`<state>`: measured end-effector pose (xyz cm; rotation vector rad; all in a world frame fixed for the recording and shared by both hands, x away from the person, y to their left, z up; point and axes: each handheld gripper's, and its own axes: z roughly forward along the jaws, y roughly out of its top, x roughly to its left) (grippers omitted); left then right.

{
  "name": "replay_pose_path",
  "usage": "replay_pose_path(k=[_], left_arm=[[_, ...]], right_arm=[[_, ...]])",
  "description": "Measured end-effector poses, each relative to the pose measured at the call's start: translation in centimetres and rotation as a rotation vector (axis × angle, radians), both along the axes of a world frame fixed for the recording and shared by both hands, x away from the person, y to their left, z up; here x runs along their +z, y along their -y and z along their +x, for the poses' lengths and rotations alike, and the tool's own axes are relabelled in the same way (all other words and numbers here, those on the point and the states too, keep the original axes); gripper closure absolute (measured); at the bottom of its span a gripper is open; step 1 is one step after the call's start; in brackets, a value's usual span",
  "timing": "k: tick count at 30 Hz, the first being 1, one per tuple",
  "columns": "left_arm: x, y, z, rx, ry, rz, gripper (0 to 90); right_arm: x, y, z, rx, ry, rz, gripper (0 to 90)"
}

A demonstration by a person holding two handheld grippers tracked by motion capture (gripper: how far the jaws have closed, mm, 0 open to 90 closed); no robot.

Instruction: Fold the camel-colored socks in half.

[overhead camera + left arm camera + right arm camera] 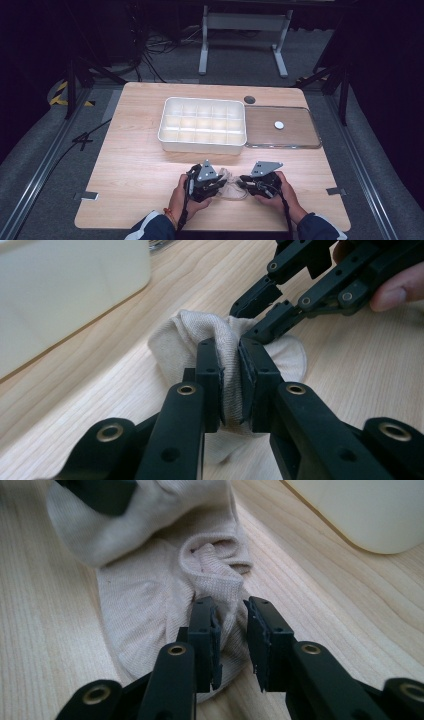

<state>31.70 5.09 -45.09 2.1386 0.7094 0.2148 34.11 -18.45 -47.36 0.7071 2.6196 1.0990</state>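
A cream knitted sock point(225, 347) is being worked near the front edge of the wooden table point(140, 165), about midway between its front corners and just in front of a white compartmented organiser box point(202, 125). In the left gripper view, a bunched fold of the sock is pinched firmly between the pads of the left gripper point(231, 385); the fabric is squeezed thin there, so this grip appears to serve as the anchor that keeps the sock from sliding on the wood. In the right gripper view, the right gripper point(231, 645) is set low over the sock's rolled, open cuff, with its jaws parted by a narrow gap and a ridge of fabric lying between them. The pads do not appear to press on it, so the sock is judged not yet gripped on that side. The two grippers are held close together and pointed toward each other, probably so that the cuff can be gathered or folded against the held part. To the right of the box, touching it, a clear lid point(282, 127) lies flat, presumably set aside so the compartments stay open to receive the sock.
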Motion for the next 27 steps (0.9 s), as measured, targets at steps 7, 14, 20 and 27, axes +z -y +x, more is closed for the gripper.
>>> replay_pose_path(k=[7, 14, 20, 27], left_arm=[[-0.6, 1.5, 0.3, 0.008, -0.013, 0.032, 80.1], [-1.1, 2.1, 0.5, 0.016, -0.023, 0.030, 80.0], [-1.4, 2.5, 0.4, 0.016, -0.021, 0.026, 79.6], [-1.5, 2.8, 0.3, 0.020, -0.010, 0.046, 72.0]], right_arm=[[0.0, 0.0, 0.0, 0.004, 0.001, -0.001, 73.9], [0.0, 0.1, 0.2, 0.010, 0.002, -0.001, 74.5], [-0.1, 0.1, 0.2, 0.010, 0.004, 0.000, 74.6], [-0.1, 0.1, 0.2, 0.010, 0.004, 0.000, 74.8]])
